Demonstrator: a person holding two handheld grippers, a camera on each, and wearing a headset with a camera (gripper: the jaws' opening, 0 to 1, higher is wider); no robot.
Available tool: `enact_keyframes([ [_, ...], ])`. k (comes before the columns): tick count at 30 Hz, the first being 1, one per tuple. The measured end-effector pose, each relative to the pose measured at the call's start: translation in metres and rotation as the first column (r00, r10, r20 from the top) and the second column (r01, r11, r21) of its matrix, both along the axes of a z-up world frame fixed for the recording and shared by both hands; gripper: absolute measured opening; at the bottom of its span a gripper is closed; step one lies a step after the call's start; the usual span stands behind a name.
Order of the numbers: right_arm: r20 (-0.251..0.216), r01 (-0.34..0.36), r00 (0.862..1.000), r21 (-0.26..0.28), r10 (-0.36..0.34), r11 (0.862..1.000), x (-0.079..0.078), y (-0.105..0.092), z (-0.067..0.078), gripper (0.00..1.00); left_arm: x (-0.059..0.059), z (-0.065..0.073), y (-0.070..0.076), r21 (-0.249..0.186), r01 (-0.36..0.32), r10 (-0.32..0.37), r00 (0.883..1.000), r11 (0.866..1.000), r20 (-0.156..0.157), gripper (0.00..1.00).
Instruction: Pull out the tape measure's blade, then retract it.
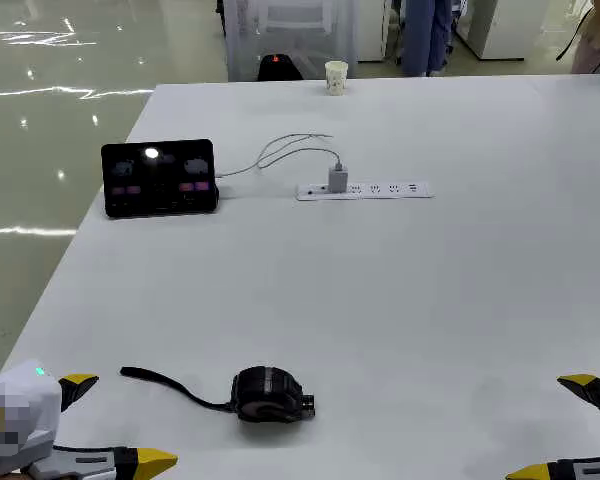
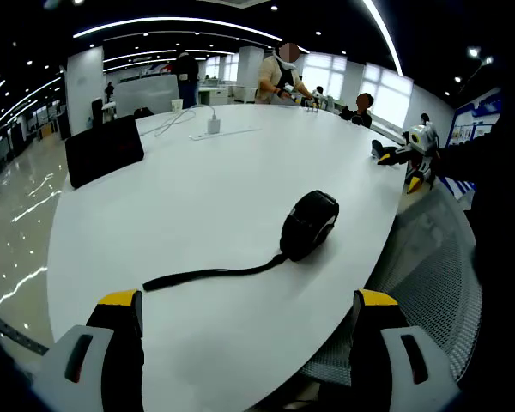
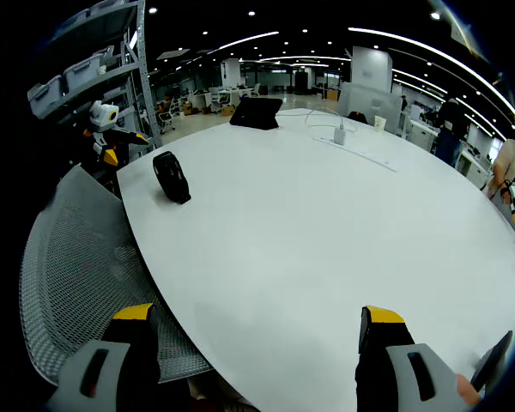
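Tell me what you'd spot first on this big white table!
A black tape measure sits near the front edge of the white table, its strap trailing left. Farther back stand a dark tablet and a white power strip. At the bottom corners, the left hand-held gripper and right hand-held gripper hang open, yellow-tipped.

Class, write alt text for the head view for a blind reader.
A black tape measure, strap trailing left, lies on a white table between the open left tongs and right tongs. Farther back sit a tablet, power strip and paper cup.
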State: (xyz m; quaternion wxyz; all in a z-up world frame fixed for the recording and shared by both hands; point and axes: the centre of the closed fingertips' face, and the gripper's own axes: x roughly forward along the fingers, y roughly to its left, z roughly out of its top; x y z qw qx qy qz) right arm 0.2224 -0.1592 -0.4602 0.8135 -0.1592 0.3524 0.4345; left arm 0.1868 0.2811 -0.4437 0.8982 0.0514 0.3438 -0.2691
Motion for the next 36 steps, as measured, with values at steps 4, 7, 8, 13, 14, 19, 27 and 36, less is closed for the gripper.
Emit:
enact_keyframes([
  [4,-0.002,0.002,1.0,-0.002,-0.002,1.0,0.0,-0.002,-0.001,0.97,0.001,0.0,-0.001,0.0,0.002,-0.002,1.0,1.0,0.001,0.99],
  [7,-0.001,0.007,1.0,-0.003,-0.007,1.0,0.001,-0.003,-0.001,0.97,0.001,0.0,0.0,0.0,0.002,-0.002,1.0,1.0,-0.001,0.99],
  [8,-0.002,0.008,1.0,-0.002,-0.008,1.0,0.001,-0.003,-0.001,0.96,0.001,-0.001,0.0,-0.001,0.002,-0.002,1.0,1.0,-0.002,0.99],
  [13,-0.003,0.01,1.0,-0.003,-0.01,1.0,0.001,-0.004,-0.002,0.97,0.0,-0.003,0.001,0.002,0.004,-0.004,1.0,1.0,-0.008,0.99],
  [14,-0.005,0.011,1.0,-0.004,-0.011,1.0,0.001,-0.003,-0.002,0.97,0.0,-0.004,0.001,0.003,0.005,-0.005,1.0,1.0,-0.009,0.99],
  [19,0.0,0.003,1.0,-0.011,-0.003,1.0,0.001,-0.002,-0.004,0.99,-0.002,-0.006,0.0,0.002,0.017,-0.017,1.0,1.0,-0.024,0.99],
  [27,0.019,-0.005,1.0,-0.007,0.005,1.0,0.01,-0.003,-0.005,0.99,-0.009,-0.017,-0.007,0.007,0.065,-0.064,0.995,0.998,-0.079,0.99],
  [36,0.038,-0.051,0.998,-0.01,0.051,0.999,0.016,0.008,-0.006,0.99,-0.009,-0.022,-0.014,0.031,0.109,-0.105,0.989,0.994,-0.106,0.99],
])
